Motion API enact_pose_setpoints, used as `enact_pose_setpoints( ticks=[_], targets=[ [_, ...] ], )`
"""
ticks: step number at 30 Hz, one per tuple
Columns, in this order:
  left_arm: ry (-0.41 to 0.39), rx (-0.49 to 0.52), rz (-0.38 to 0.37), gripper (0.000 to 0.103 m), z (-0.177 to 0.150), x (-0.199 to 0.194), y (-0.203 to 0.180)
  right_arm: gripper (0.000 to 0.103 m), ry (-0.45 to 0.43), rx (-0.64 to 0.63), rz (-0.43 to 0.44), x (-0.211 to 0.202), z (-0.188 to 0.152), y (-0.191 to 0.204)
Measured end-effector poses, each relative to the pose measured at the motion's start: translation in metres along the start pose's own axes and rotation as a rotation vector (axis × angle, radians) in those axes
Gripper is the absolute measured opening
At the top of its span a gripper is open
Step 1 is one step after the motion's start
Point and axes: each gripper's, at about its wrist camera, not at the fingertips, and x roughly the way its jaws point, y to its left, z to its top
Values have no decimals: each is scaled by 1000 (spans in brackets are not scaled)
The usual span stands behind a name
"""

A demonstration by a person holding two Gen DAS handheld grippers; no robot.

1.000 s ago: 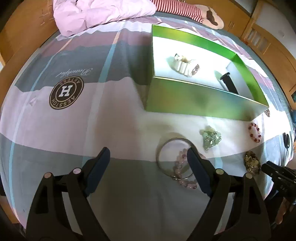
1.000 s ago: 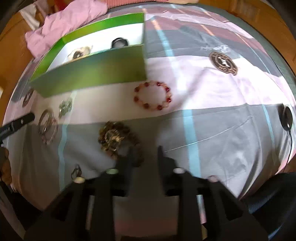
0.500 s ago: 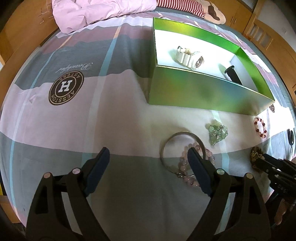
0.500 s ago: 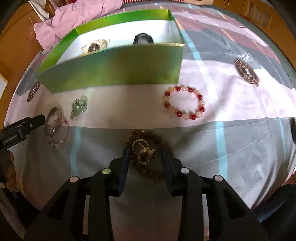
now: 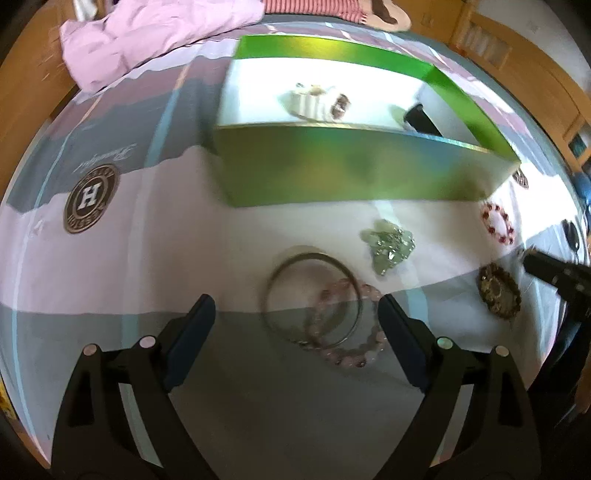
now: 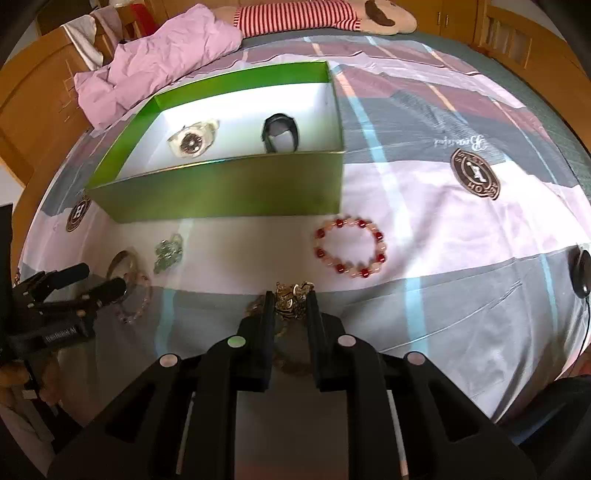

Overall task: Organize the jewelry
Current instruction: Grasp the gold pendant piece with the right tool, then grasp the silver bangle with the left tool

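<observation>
A green box on the bed holds a white watch and a black band. In front lie a metal bangle, a pink bead bracelet, a green crystal piece, a red bead bracelet and a brown-gold bracelet. My left gripper is open, its fingers either side of the bangle and pink bracelet. My right gripper is narrowly open with its fingers around the brown-gold bracelet.
A pink blanket and a striped plush toy lie at the far end of the bed. A black round object with a cord lies at the right edge. Wooden bed frame surrounds the sheet.
My right gripper moved forward and its fingers now straddle the brown-gold bracelet. My left gripper shifted right, bringing the bangle and pink bracelet between its fingers.
</observation>
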Motion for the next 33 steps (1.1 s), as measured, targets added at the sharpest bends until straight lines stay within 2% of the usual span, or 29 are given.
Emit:
enact_pose_setpoints(
  ticks=[2, 4, 6, 7, 10, 14, 17, 23, 25, 27, 28, 31, 33],
  targets=[
    [12, 16, 12, 88, 0, 6, -3, 17, 0, 18, -6, 1, 0, -7],
    [21, 31, 29, 73, 0, 12, -6, 17, -1, 39, -20, 2, -2, -18],
    [10, 32, 37, 66, 0, 12, -6, 17, 2, 61, -29, 5, -2, -26],
    [5, 27, 34, 59, 1, 12, -4, 17, 6, 74, -32, 6, -3, -32],
    [-11, -12, 8, 59, 5, 9, 4, 17, 14, 102, -38, 10, -6, -45],
    [-72, -32, 9, 59, 9, -2, 9, 17, 18, 120, -38, 13, -8, -54],
    [-103, -34, -36, 59, 11, -10, 8, 17, 23, 110, -29, 15, -10, -52],
    [-66, 3, -15, 59, 8, 2, -2, 17, 26, 113, -20, 21, -11, -53],
    [-57, -9, -5, 59, 8, 6, 1, 19, 21, 152, -13, 19, -10, -63],
    [-53, -40, -15, 60, 10, 7, 8, 25, 7, 222, 25, 14, -9, -78],
    [-51, -52, -20, 65, 11, 7, 10, 26, -5, 239, 25, 10, -8, -84],
    [-55, -65, -19, 70, 12, 6, 12, 28, -19, 227, -12, 2, -7, -89],
    [-55, -63, -15, 73, 12, 7, 11, 37, -24, 220, -24, 0, -8, -90]
  ],
)
